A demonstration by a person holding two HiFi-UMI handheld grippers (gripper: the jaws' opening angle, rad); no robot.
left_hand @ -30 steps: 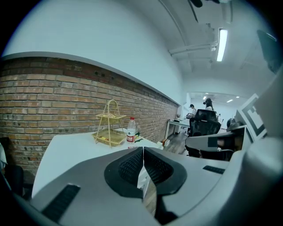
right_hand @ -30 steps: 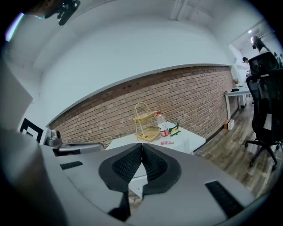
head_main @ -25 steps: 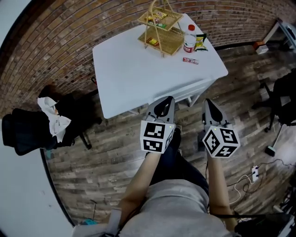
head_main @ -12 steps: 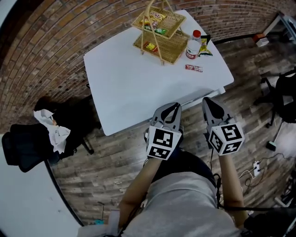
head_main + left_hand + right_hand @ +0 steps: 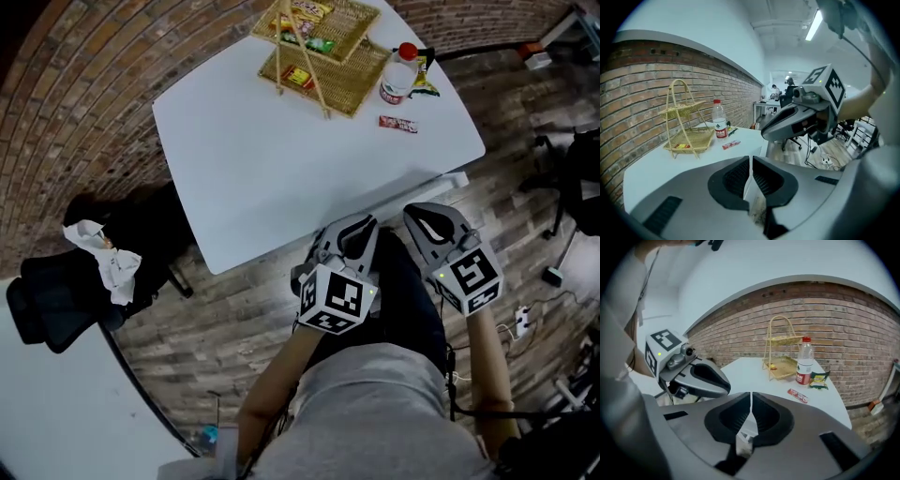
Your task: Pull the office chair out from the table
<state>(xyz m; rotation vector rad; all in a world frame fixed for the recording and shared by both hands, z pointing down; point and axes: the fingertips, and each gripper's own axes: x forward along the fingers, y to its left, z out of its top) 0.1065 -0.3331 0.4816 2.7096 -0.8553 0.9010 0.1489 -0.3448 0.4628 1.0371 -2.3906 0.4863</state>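
Observation:
A white table [image 5: 281,178] stands against a brick wall. At its left side sits a black office chair [image 5: 141,230], and a second black seat [image 5: 52,295] with a crumpled white cloth on it is further left. My left gripper [image 5: 361,225] and right gripper [image 5: 417,214] hover side by side at the table's near edge, both shut with nothing between their jaws. In the left gripper view the closed left gripper [image 5: 751,161] points over the tabletop [image 5: 670,164]. The right gripper [image 5: 751,399] in its own view does the same. Nothing touches a chair.
On the far part of the table are a two-tier wicker basket [image 5: 319,47] with snacks, a red-capped bottle [image 5: 398,75], a green packet [image 5: 424,86] and a red snack bar [image 5: 398,123]. Another black chair [image 5: 581,173] and floor cables [image 5: 520,323] lie to the right.
Both grippers have sunk and rolled, coming closer to the table's near edge. The view has shifted toward the table. The jaws stay shut.

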